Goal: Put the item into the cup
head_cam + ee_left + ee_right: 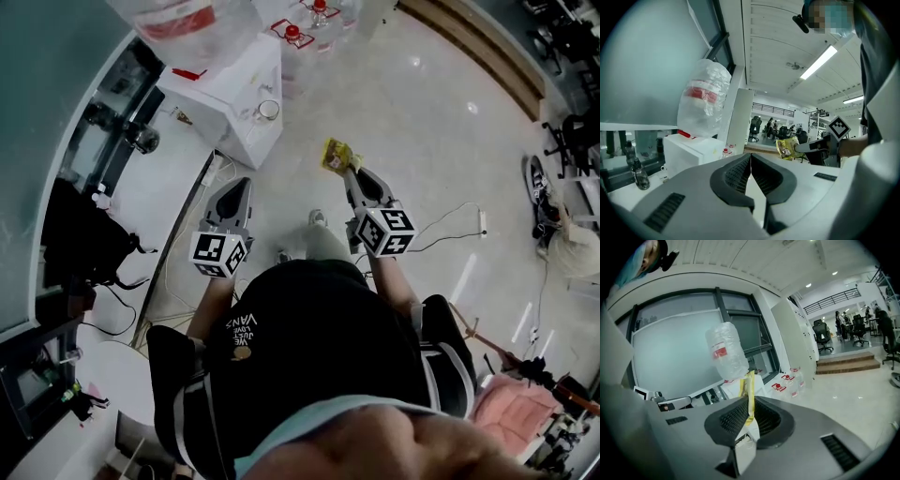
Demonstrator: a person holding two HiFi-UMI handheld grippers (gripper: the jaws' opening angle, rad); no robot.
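Yellow packet [337, 156] is clamped in the right gripper [351, 172], held in the air over the pale floor [422, 112] and well apart from the cup.

The biggest thing nearby is the white cabinet [234, 98]. A large upturned water bottle [183, 19] in crinkled clear wrap stands on it. The head view sees this pair from above, while the left gripper view shows the bottle [703, 105] side-on with its red label.

Only the head view shows the cup [268, 111], a clear glass standing upright on the cabinet's top near its edge. I cannot tell what it holds.

Spare bottles [292, 36] with red caps stand on the floor beyond the cabinet.

The left gripper [244, 184] hovers beside the cabinet. Its own view shows its jaws pressed together with nothing between them.

That same view catches the packet's printed face [788, 148] sticking out past the right gripper's tips. The right gripper view sees the packet edge-on instead, as a thin yellow strip [750, 383] pinched between the dark ribbed pads [732, 417].
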